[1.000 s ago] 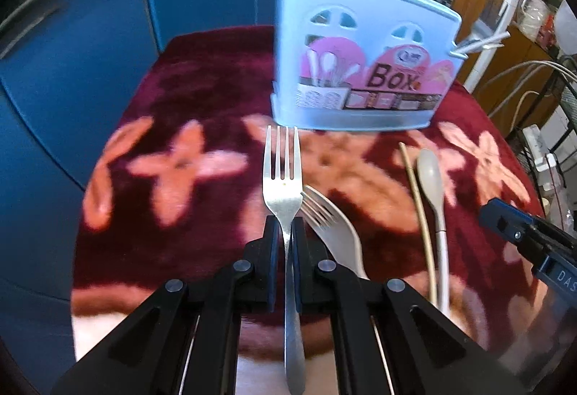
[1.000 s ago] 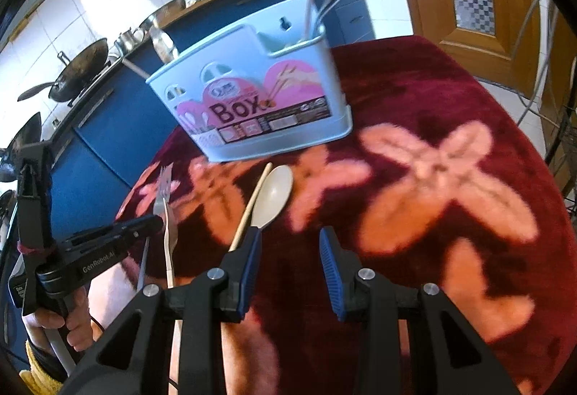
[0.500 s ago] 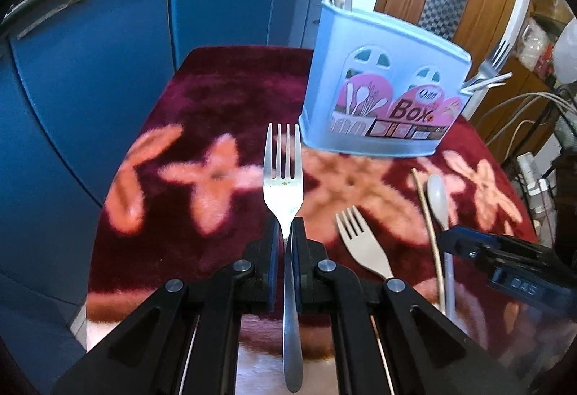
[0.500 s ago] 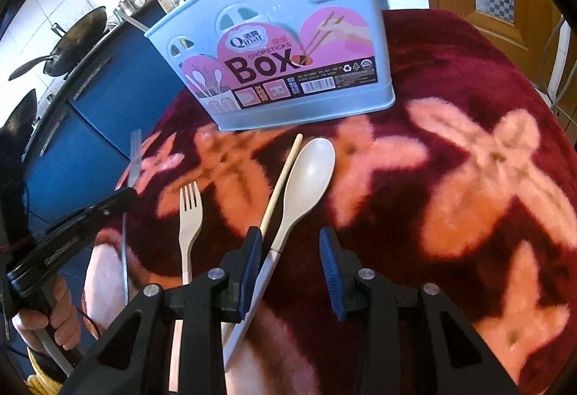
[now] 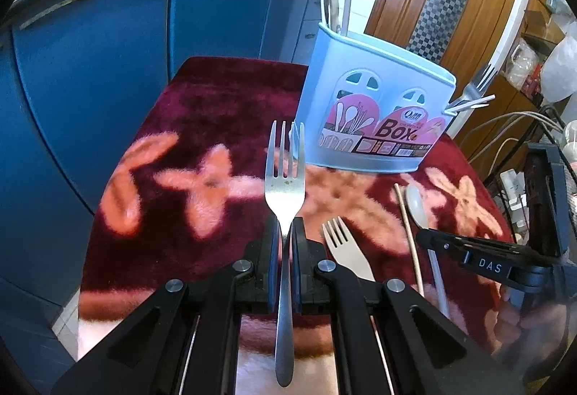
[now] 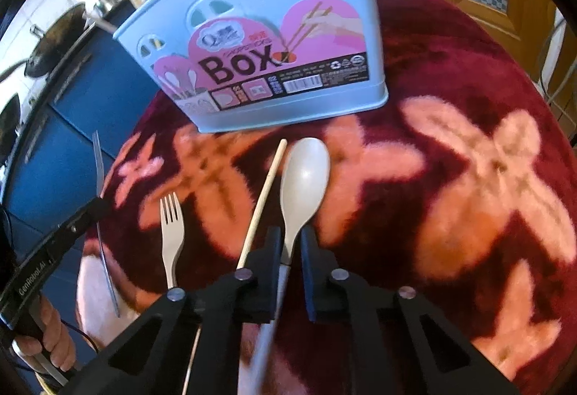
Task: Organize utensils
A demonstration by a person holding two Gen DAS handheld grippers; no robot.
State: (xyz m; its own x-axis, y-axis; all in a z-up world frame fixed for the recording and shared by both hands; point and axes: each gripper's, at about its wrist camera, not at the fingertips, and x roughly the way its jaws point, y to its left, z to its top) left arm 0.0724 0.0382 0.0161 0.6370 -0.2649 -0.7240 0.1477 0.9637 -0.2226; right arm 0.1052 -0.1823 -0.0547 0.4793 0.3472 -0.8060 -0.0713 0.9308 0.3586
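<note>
A pale blue utensil box [image 6: 267, 45] stands on the red flowered cloth [image 6: 450, 78], with one chopstick [image 6: 262, 201], one beige fork [image 6: 171, 230] and one beige spoon [image 6: 301, 186] lying in front of it. The right gripper [image 6: 290, 252] straddles the spoon's neck, jaws narrowly spread around it; whether they touch it I cannot tell. The left gripper [image 5: 285, 243] pinches one metal fork [image 5: 285, 186] above the cloth, left of the box.

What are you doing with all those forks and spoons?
Someone is tidying utensils into the blue utensil box on the red flowered cloth. The left gripper is shut on a metal fork, held up off the cloth. The right gripper sits around the handle of the beige spoon, not yet clamped. A beige fork and one chopstick lie waiting beside it.
</note>
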